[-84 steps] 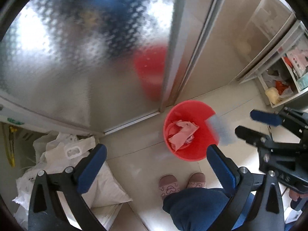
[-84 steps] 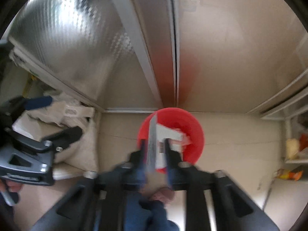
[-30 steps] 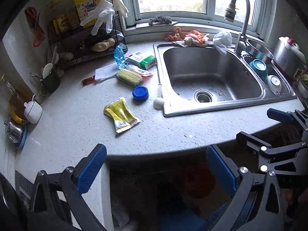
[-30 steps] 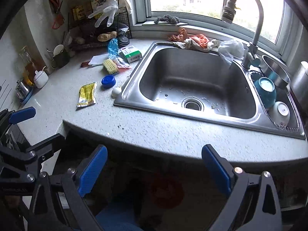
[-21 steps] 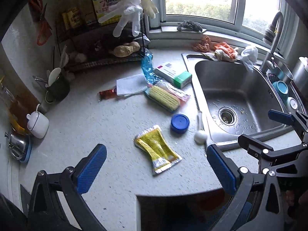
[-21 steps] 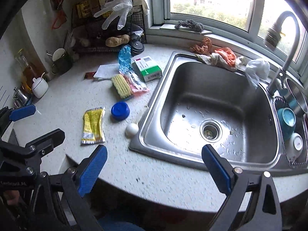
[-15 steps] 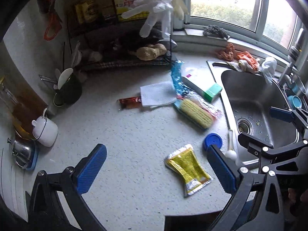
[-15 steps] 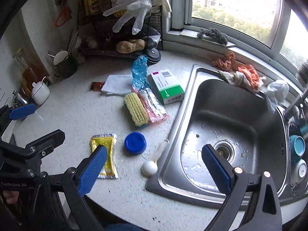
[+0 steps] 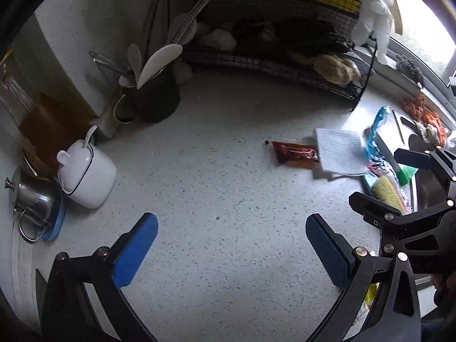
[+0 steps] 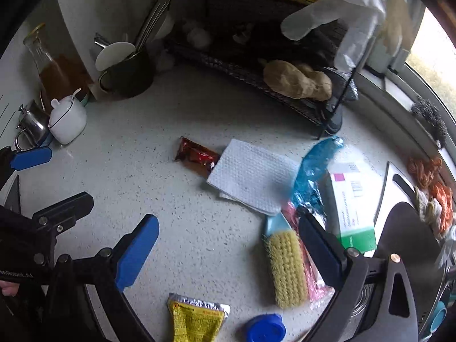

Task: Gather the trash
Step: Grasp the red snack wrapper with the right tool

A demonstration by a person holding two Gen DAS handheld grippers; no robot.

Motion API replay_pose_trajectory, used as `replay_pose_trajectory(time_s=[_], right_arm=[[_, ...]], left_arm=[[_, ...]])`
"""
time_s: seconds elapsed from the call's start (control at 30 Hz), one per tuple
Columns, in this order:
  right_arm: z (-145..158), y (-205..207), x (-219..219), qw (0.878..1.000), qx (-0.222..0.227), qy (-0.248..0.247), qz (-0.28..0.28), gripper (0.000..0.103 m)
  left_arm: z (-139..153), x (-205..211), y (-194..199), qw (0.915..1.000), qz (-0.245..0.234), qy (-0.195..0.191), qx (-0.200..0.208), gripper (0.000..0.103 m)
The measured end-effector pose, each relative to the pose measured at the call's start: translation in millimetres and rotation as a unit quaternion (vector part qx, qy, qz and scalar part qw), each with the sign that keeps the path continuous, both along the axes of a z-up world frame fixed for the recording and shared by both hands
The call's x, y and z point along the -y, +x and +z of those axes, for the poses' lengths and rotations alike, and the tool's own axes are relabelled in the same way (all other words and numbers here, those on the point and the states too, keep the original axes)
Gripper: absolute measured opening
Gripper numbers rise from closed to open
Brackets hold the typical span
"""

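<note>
The left gripper [image 9: 231, 245], a black frame with blue pads, is hovering over the speckled white stone countertop [image 9: 216, 188] with its jaws standing wide apart and nothing between them. The right gripper [image 10: 228, 245] is hovering beside it, jaws likewise spread and holding nothing.

Nearest the right gripper, a yellow printed foil sachet [image 10: 196, 320] is lying flat at the lower edge of the view, with a round blue plastic lid [image 10: 265, 328] just beside it. A yellow-bristled scrub brush with a pale blue back [image 10: 286, 268] is resting on a pink transparent wrapper [image 10: 312, 278], partly behind the right pad.

Farther out, a white embossed paper towel [image 10: 252, 181] is lying on the countertop, its edge overlapping a dark red foil sachet [image 10: 198, 154]. A crumpled blue plastic wrapper [image 10: 313, 176] is standing between the towel and a white-and-green cardboard box [image 10: 353, 208]; the box is sitting at the rim of the stainless steel sink [image 10: 410, 242].

At the far left, a white lidded ceramic pot with a spoon [image 9: 85, 175] is standing next to a small steel jug [image 9: 31, 199]. A dark utensil holder [image 9: 155, 97] is sitting near the wall. At the back, a black wire rack [image 9: 285, 65] is carrying a white rubber glove [image 9: 367, 8].
</note>
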State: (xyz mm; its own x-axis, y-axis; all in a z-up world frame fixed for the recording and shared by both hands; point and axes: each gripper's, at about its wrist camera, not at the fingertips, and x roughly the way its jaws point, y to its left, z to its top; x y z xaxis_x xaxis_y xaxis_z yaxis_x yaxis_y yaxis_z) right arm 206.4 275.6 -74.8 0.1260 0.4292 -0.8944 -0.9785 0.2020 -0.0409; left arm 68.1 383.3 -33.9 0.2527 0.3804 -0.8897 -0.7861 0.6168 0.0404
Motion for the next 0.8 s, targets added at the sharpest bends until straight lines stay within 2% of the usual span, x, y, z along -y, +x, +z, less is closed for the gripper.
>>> replay_pose_trajectory(time_s=[0.33, 0.47, 0.57, 0.63, 0.7, 0.73, 0.8], right_arm=[[-35.8, -10.0, -73.8, 0.995, 0.012, -0.043, 0.093, 0.098], [-49.1, -10.7, -98.1, 0.989, 0.019, -0.061, 0.131, 0.088], [-59.7, -11.4, -114.2, 0.983, 0.020, -0.082, 0.161, 0.086], [-68.1, -12.4, -122.7, 0.978, 0.018, -0.099, 0.181, 0.073], [-67.2, -11.6, -127.0, 0.978, -0.004, -0.096, 0.185, 0.065], [-64.8, -12.9, -127.6, 0.978, -0.005, -0.091, 0.186, 0.050], [-61.0, -19.0, -126.9, 0.978, -0.007, -0.088, 0.191, 0.034]], left_arm=[[-38.1, -47.1, -10.8, 0.9982, 0.042, -0.043, -0.007, 0.103], [-50.8, -62.4, -14.3, 0.9969, 0.056, -0.055, -0.007, 0.103], [-56.6, -71.0, -16.7, 0.9962, 0.062, -0.061, -0.008, 0.103], [-58.7, -73.5, -17.3, 0.9962, 0.061, -0.060, -0.010, 0.103], [-60.1, -74.2, -18.3, 0.9962, 0.060, -0.061, -0.013, 0.103], [-60.4, -74.0, -18.8, 0.9962, 0.059, -0.063, -0.013, 0.103], [-59.8, -74.0, -21.9, 0.9958, 0.063, -0.066, -0.007, 0.103]])
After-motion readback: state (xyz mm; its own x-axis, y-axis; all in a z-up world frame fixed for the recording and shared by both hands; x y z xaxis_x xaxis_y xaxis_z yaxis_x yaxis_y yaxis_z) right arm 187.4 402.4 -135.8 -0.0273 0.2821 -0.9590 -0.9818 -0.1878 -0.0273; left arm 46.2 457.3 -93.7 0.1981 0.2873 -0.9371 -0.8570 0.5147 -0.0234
